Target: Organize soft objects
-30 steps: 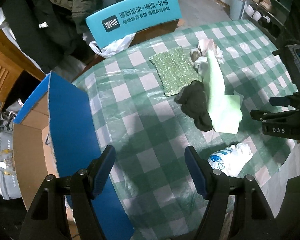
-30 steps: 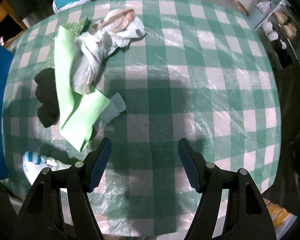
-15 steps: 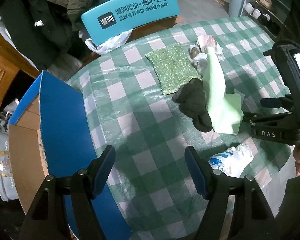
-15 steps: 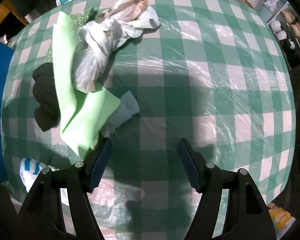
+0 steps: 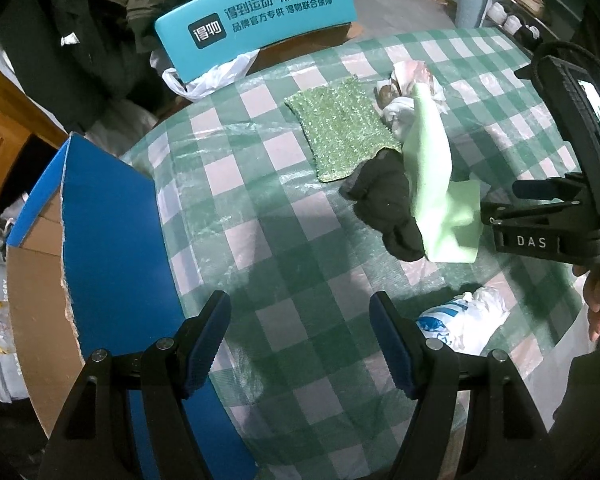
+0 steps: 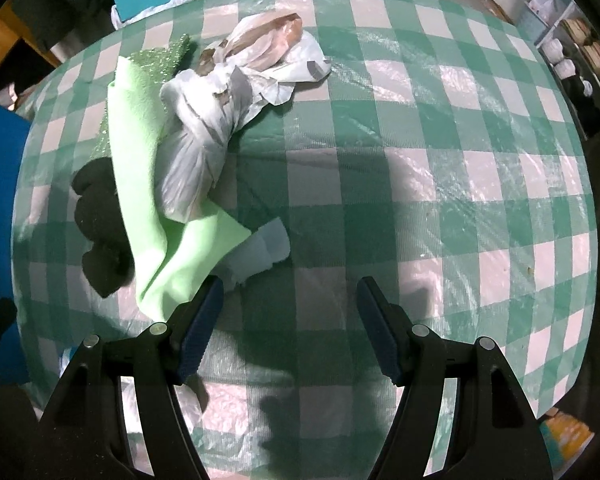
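Observation:
Soft things lie in a heap on the green-checked table (image 5: 260,248): a light green cloth (image 5: 436,184) (image 6: 140,160), a black cloth (image 5: 388,208) (image 6: 100,236), a sparkly green mat (image 5: 340,132), a crumpled white and brown bag (image 6: 236,92) (image 5: 408,92), and a pale blue piece (image 6: 268,248) under the green cloth. A white and blue bag (image 5: 460,320) lies near the table's edge. My left gripper (image 5: 300,340) is open and empty above the table. My right gripper (image 6: 290,324) is open and empty, its left finger close to the green cloth's lower corner.
An open cardboard box with a blue flap (image 5: 108,248) stands at the table's left edge. A teal chair back with white lettering (image 5: 256,12) stands behind the table, with dark coats behind it. A shoe rack (image 5: 516,12) is at the far right.
My right gripper has moved forward and left toward the heap, so the cloths look larger. My left gripper has pulled back a little and shifted right. Both stay open.

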`<state>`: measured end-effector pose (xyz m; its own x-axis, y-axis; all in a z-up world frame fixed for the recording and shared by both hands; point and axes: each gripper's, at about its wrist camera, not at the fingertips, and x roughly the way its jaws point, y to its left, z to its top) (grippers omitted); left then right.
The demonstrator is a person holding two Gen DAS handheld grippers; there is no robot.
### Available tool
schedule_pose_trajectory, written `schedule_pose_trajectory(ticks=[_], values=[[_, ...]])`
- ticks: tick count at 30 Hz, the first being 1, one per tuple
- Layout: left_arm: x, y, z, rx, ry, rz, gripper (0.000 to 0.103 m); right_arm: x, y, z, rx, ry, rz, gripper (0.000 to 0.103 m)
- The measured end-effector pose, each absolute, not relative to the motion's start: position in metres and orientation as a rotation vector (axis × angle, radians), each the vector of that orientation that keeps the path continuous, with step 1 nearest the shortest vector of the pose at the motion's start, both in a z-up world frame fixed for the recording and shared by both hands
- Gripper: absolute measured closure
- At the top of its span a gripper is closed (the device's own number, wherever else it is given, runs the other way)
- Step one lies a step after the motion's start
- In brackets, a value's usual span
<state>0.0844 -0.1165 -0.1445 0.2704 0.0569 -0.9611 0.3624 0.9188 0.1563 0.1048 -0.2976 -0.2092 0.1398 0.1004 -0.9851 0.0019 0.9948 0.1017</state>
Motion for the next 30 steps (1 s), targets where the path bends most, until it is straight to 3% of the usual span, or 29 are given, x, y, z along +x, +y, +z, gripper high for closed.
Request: schedule_pose_trajectory(ticks=[18,20,22,24,30], values=[[0.085,-0.113,-0.148,0.384,1.298,-0.213,0.03,0.151,-0.286,-0.224,0.093,1.402,0.088,0.033],[0.085,-0.113,-0.148,0.385,1.298,-0.213,0.029,0.153,-0.28,-0.225,0.063,1.392,0.095,0.043],[0.085,-0.113,-0.149,0.386,1.3,-0.215,0.029,0.155,-0.273,-0.223,0.045,1.385,0.118,0.064],[0.085,-0.113,-0.149,0.389,1.299,-0.216,0.029,0.154,-0.265,-0.223,0.047,1.387,0.149,0.075],[0.085,-0.114,-0.148,0.388,1.298,-0.215,0.029,0.151,-0.262,-0.217,0.038,1.399,0.144,0.08]])
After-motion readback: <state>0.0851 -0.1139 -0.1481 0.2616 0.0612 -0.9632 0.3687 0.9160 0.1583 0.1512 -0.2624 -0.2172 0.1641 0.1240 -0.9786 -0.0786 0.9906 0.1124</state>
